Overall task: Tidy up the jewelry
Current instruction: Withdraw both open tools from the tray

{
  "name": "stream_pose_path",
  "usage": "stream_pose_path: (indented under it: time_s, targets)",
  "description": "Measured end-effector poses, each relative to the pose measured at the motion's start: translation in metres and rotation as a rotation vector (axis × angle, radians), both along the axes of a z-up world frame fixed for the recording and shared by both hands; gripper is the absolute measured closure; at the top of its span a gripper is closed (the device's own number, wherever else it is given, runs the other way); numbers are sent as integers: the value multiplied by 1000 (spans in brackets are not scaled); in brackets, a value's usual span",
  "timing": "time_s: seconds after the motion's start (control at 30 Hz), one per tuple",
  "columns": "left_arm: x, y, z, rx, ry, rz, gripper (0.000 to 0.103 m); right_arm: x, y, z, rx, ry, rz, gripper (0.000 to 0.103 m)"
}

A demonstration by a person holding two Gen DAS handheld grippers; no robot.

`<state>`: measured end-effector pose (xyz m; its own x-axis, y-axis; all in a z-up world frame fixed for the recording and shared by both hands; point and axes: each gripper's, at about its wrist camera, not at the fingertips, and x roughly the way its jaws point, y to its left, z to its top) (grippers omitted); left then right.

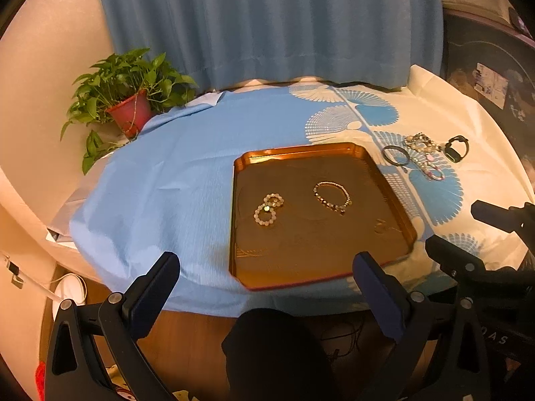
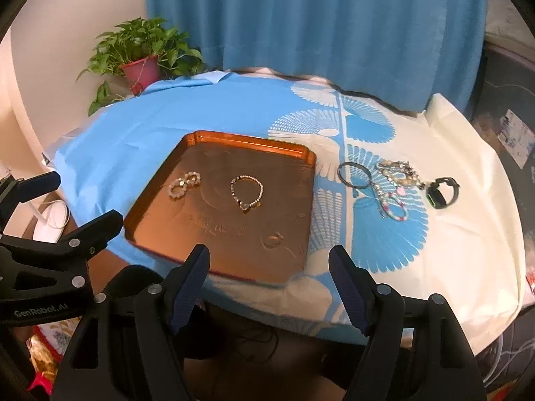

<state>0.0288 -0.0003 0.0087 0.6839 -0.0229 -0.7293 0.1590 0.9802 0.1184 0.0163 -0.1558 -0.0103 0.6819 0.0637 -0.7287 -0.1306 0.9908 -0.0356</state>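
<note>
Looking down both wrist cameras, I cannot sort out the tangled heap of beaded bracelets and chains [image 2: 396, 180] on the cream part of the blue-and-cream fan-print cloth [image 2: 378, 244]; its strands overlap too much to count. Beside the heap lie a dark metal bangle [image 2: 354, 174] and a black wristband with a green edge [image 2: 443, 192], apart from each other. Faint raised marks on the floor of the shallow copper-coloured rectangular tray [image 2: 302, 153] look like a pattern, but I cannot read them. The counter's near edge is cut off below by my own tools, and something dark under it stays unclear.

My left tongs [image 1: 266, 269] hang above the tray's near-left corner, pointing steeply down, blue-padded fingers [image 1: 371, 280] well apart with nothing between them. My right tongs [image 2: 269, 265] hover over the tray's near edge at the same tilt, jaws wide and empty, clear of the tray. Each tool shows at the other camera's side.

Inside the tray, a pale pearl-bead bracelet twisted into two loops [image 1: 268, 209] lies on the left and a gold bead bracelet with dark stones [image 1: 332, 197] lies near the middle, apart.

White lettering on the left tool's body reads "GenRobot.AI".

A leafy green plant in a red pot [image 1: 128, 113] stands at the counter's far left before a blue curtain [image 1: 267, 23].
</note>
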Motion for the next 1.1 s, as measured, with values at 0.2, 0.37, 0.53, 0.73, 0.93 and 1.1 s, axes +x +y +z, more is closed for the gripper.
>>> stream_pose_path:
  time_s: [0.2,0.37,0.53,0.73,0.93,1.1]
  targets:
    - [-21,-2,12,9,-30,-2,1,-22,-2,11,4,-28,-1,29]
    - [-33,-5,19,18,-46,-5,1,-38,-6,17,8,-45,0,28]
    - [-45,-9,23,21,-60,-7,1,-52,-10,21,14,-59,-8,28]
    - [-55,-16,23,27,-59,-22,1,-66,-16,20,16,-64,-15,28]
    - [-59,-28,26,43,-65,-37,1,-74,-26,18,32,-64,-28,28]
    - [-59,-35,29,53,-71,-53,1,-75,-34,19,43,-71,-43,28]
